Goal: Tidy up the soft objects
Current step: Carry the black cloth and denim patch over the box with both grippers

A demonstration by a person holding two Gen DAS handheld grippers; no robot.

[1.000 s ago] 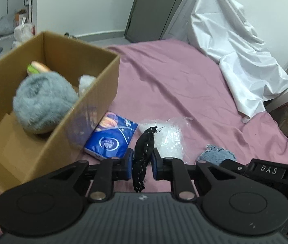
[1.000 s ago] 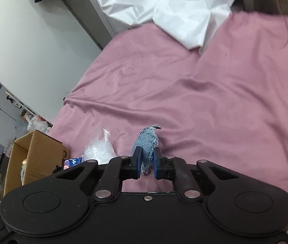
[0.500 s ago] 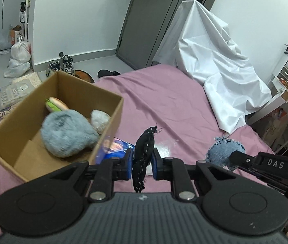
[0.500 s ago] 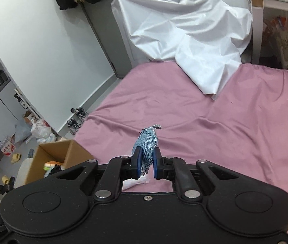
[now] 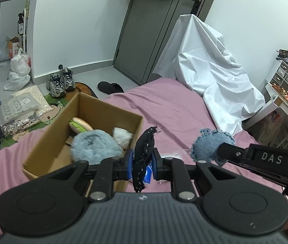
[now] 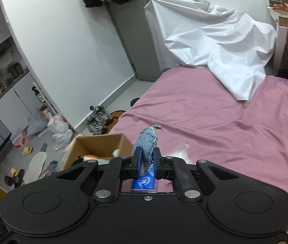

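Note:
My left gripper (image 5: 142,160) is shut on a black fabric piece (image 5: 145,152) with white stitching and holds it above the pink bed, right of the cardboard box (image 5: 48,142). The box holds a fluffy blue-grey plush (image 5: 94,147), a burger toy (image 5: 79,125) and a white soft ball (image 5: 122,137). My right gripper (image 6: 146,161) is shut on a round denim patch (image 6: 147,144), which also shows in the left wrist view (image 5: 209,146). A blue tissue pack (image 6: 144,182) and a clear plastic bag (image 6: 177,152) lie on the bed below.
The pink bed (image 5: 174,109) stretches ahead, with a white sheet (image 5: 211,71) draped at its far right. The floor to the left holds sneakers (image 5: 60,81), bags (image 5: 19,69) and packages. A grey door (image 5: 154,30) stands behind.
Both grippers have risen well above the bed with their fabric pieces still held. The box and bed now look smaller and lower, and more of the room shows.

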